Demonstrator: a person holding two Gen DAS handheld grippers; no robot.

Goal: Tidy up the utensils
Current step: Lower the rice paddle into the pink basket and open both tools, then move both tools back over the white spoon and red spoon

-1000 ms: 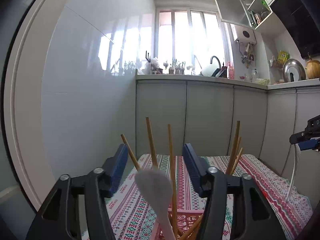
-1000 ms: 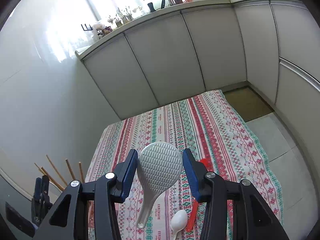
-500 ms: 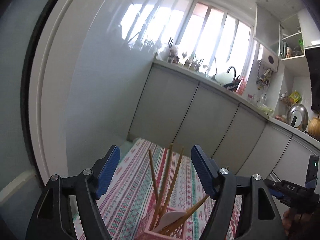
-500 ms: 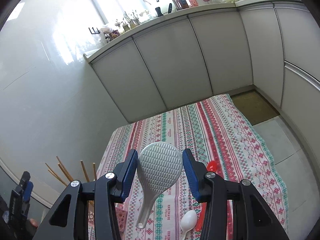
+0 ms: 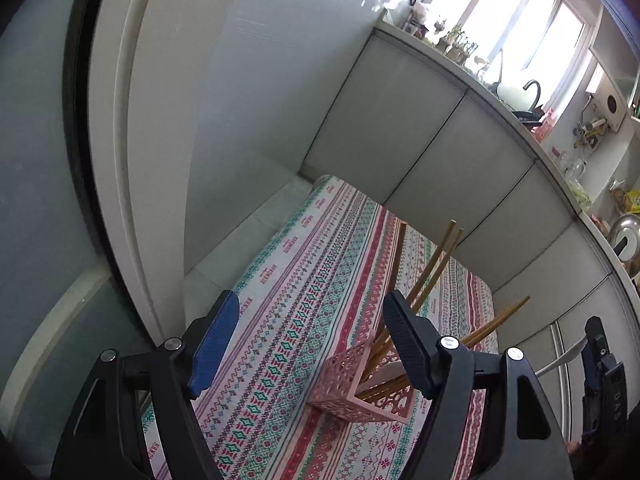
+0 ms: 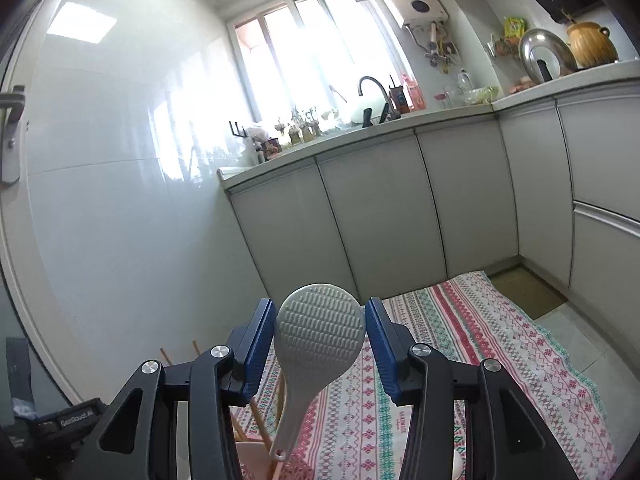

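The wooden chopsticks [image 5: 424, 280] already stand in the pink lattice holder [image 5: 352, 384], which sits on the patterned cloth [image 5: 320, 280] near its close edge, towards the right-hand side in the left wrist view. So that part of the sorting looks done. The white rice paddle [image 6: 320, 336] is not yet put away: the right gripper [image 6: 320, 344] has its blue pads pressed on either side of the paddle's blade, handle hanging down, and carries it above the holder's pale rim [image 6: 250, 454], which peeks in at the bottom of the right wrist view beside two chopstick tips. What looks like a white spoon at the bottom right edge of that view is too cropped to be sure of, so something may remain on the cloth.

The left gripper [image 5: 308, 344] stands wide with nothing between its jaws.

Against the frames a second ago, the left gripper has pulled away from the holder and rolled (the chopsticks then rose right between its fingers; now they lean off behind its right finger). The right gripper has carried the paddle from over the cloth's middle to above the holder, and its camera has tipped up towards the counter. The red utensil seen lying on the cloth then is now out of view.
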